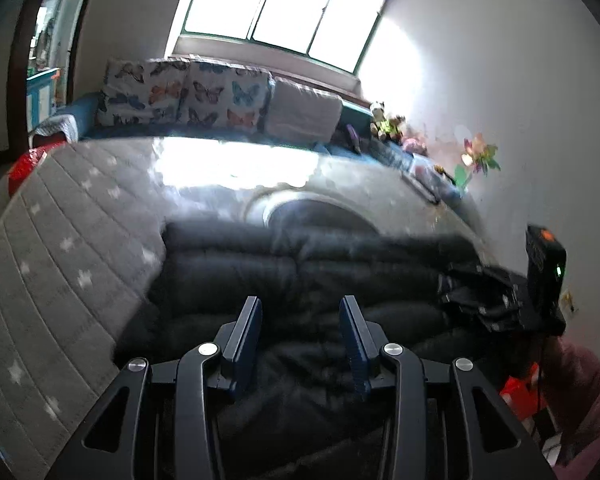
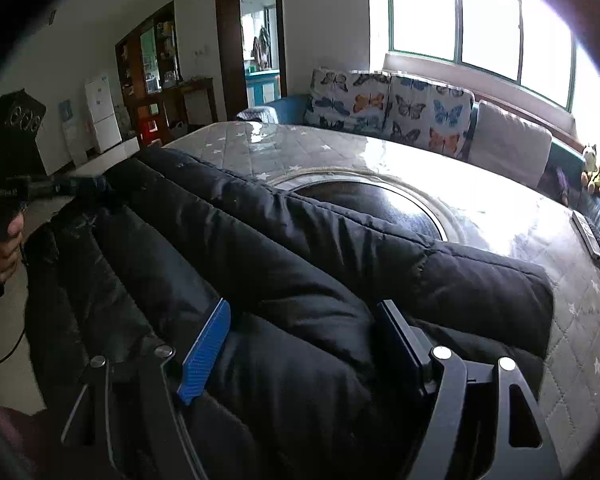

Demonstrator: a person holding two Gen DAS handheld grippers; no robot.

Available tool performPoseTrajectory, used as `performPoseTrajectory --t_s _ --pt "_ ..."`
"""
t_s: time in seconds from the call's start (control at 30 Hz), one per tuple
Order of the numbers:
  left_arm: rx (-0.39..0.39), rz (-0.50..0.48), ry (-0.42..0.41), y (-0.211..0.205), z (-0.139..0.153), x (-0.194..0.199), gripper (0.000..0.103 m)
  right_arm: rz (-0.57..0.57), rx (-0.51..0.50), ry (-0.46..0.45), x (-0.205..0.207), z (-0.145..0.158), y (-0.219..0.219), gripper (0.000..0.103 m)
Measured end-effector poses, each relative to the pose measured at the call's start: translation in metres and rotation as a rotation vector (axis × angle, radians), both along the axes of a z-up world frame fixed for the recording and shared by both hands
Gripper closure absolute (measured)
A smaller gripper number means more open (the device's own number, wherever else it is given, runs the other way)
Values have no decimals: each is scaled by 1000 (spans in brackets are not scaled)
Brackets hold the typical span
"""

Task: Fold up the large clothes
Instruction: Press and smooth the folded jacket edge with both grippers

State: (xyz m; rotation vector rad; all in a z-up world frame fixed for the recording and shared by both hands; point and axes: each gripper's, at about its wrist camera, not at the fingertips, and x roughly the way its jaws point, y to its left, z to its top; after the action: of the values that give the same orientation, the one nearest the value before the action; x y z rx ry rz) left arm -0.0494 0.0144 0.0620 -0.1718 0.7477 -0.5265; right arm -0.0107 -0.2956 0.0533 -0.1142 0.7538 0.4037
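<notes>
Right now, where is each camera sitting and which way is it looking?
Left wrist view: sits on the left gripper, looking down over the black puffy coat toward the butterfly cushions; the right gripper and a pink sleeve show.
Right wrist view: sits on the right gripper, jaws astride a coat fold, facing the window; the person's hand shows, holding the left gripper.
Both share the coat, the grey starred table cover, the cushions and the window.
</notes>
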Motion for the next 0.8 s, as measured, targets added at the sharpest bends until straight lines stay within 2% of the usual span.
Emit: performPoseTrajectory --t_s 0.07,0.17,0.33,0.47,0.67,0.8 --pt "-28 24 8 5 8 16 58 -24 37 11 6 11 -6 21" --pt "-1 66 20 7 10 45 58 -98 56 -10 19 22 -18 21" --pt "35 83 77 6 -6 84 58 -191 74 34 40 4 -36 21" --pt "21 73 90 9 -29 90 58 -171 6 -1 39 -14 -29 21" --pt "67 77 28 2 -52 85 58 -173 59 -17 34 -22 -40 22" --pt "57 81 39 5 -53 82 58 -170 30 -16 31 -17 -36 22"
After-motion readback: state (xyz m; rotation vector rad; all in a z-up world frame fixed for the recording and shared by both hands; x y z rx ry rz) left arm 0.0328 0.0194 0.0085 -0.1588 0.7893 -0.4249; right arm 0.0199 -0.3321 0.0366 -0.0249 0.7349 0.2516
